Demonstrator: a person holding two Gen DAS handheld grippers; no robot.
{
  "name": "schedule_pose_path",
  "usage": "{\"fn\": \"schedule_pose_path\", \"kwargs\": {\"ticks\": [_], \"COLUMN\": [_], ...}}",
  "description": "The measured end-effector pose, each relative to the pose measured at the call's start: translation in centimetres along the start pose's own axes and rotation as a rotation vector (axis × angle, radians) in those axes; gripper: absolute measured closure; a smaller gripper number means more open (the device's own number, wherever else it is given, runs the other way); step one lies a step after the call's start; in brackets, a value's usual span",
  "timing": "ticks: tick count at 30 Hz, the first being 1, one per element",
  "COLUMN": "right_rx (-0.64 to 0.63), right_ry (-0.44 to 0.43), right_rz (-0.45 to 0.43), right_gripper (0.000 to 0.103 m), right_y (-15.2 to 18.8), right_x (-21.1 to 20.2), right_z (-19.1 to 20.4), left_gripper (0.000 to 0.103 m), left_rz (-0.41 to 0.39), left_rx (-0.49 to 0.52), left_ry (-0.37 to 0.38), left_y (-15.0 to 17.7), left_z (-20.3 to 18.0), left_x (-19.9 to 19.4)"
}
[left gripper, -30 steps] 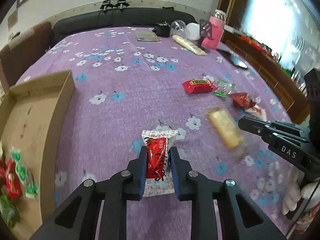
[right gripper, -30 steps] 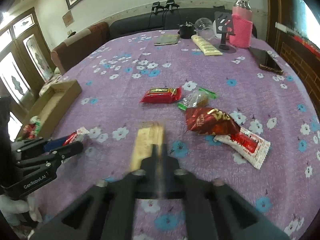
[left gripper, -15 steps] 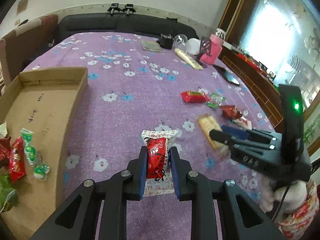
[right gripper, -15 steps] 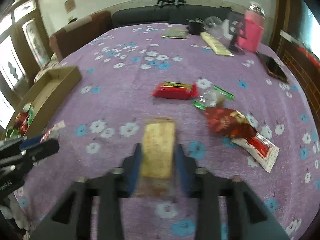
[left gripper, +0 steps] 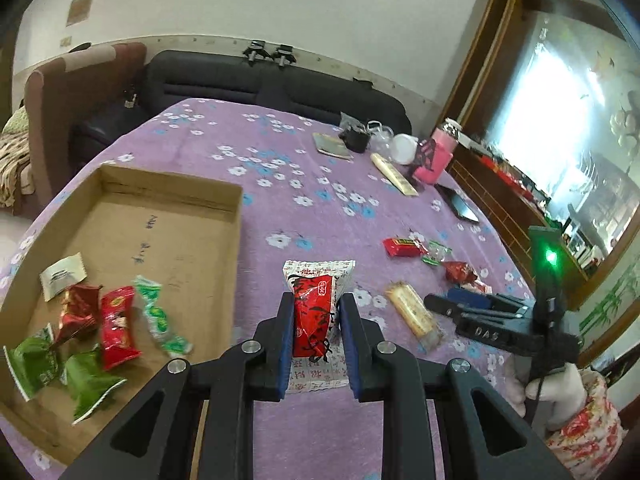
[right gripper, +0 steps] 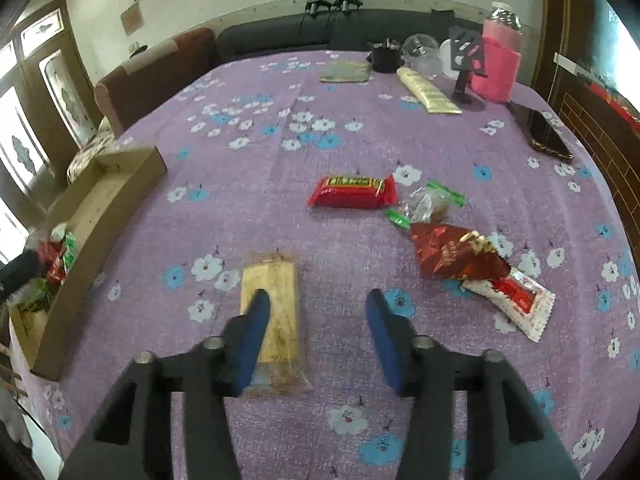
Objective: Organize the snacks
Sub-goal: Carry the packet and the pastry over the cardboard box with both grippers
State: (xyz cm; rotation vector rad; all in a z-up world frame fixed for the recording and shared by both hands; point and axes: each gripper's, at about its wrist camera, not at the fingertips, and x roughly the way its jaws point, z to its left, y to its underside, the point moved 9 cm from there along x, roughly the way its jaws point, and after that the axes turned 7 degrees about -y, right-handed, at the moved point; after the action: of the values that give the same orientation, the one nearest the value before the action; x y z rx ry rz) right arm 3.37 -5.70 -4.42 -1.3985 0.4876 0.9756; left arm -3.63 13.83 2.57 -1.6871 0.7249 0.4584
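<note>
Biscuit bar [right gripper: 276, 312] now lies released — right gripper [right gripper: 318, 320] spread; left gripper [left gripper: 316, 322] still clamps red-and-white packet [left gripper: 316, 312].

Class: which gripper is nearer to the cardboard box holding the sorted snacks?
Left. The left gripper, shut on the red-and-white snack packet, sits just beside the cardboard box. The right gripper, open over the tan cracker packet, is farther across the table.

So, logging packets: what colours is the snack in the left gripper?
Red snack packet with white printed edges, clearest in the left wrist view.
</note>
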Motion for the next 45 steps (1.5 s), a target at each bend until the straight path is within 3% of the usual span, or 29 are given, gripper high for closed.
{"fn": "schedule_pose_path", "kwargs": {"ticks": [4, 5, 6, 9, 10, 12, 14, 15, 16, 18, 25, 27, 29, 32, 38, 45], "right_rx": [-0.047, -0.048, -0.046, -0.091, -0.087, -0.045, -0.019, -0.018, -0.021, -0.045, -0.101, -0.113, -0.11, -0.118, -0.065, -0.095], "right_ry": [0.027, 0.026, -0.005, 0.036, 0.014, -0.037, -0.058, -0.054, -0.054, -0.04, 0.007, 0.024, 0.014, 0.003, -0.045, -0.144], "right_rz": [0.015, 0.019, 0.025, 0.025, 0.027, 0.015, -0.022, -0.028, -0.028, -0.031, 0.068, 0.045, 0.049, 0.067, 0.031, -0.11], "right_gripper": [0.057, 0.064, 0.085, 0.097, 0.102, 0.102, 0.096, 0.078, 0.055, 0.044, 0.043, 0.043, 0.07, 0.071, 0.071, 0.071], "right_y": [0.4, 0.4, 0.4, 0.3, 0.4, 0.3, -0.2, -0.4, -0.5, -0.7, 0.8, 0.9, 0.9, 1.1, 0.4, -5.2], "right_x": [1.0, 1.0, 1.0, 0.9, 0.9, 0.7, 0.1, -0.1, -0.2, -0.4, 2.4, 2.4, 2.3, 2.1, 1.0, -4.9], "right_z": [1.1, 1.4, 2.0, 2.9, 3.2, 3.2, 3.0, 2.9, 2.9, 2.9, 3.4, 3.6, 3.7, 4.1, 4.4, 8.8], "left_gripper": [0.081, 0.081, 0.081, 0.081, 0.081, 0.081, 0.081, 0.081, 0.081, 0.081, 0.081, 0.081, 0.081, 0.081, 0.081, 0.081], "left_rz": [-0.008, -0.009, -0.01, -0.017, -0.018, -0.021, -0.024, -0.025, -0.029, -0.039, -0.041, -0.039, -0.038, -0.04, -0.046, -0.096], "left_rx": [-0.028, -0.034, -0.041, -0.058, -0.063, -0.07, -0.079, -0.082, -0.086, -0.098, -0.122, -0.121, -0.123, -0.129, -0.137, -0.136], "left_ry": [0.0, 0.0, 0.002, 0.008, 0.012, 0.012, 0.013, 0.013, 0.011, 0.013, 0.015, 0.017, 0.018, 0.021, 0.033, 0.052], "left_y": [0.2, 0.2, 0.3, 0.4, 0.5, 0.6, 0.6, 0.7, 0.7, 0.6, 0.9, 0.9, 1.0, 0.9, 0.6, -2.8], "left_z": [1.2, 1.4, 1.7, 2.3, 2.6, 3.0, 3.4, 3.6, 3.8, 4.3, 5.1, 5.1, 5.1, 5.1, 5.4, 7.0], "left_x": [-0.2, -0.2, -0.3, -0.6, -0.8, -0.9, -1.1, -1.3, -1.4, -1.8, -1.7, -1.7, -1.6, -1.5, -2.0, -4.8]}}
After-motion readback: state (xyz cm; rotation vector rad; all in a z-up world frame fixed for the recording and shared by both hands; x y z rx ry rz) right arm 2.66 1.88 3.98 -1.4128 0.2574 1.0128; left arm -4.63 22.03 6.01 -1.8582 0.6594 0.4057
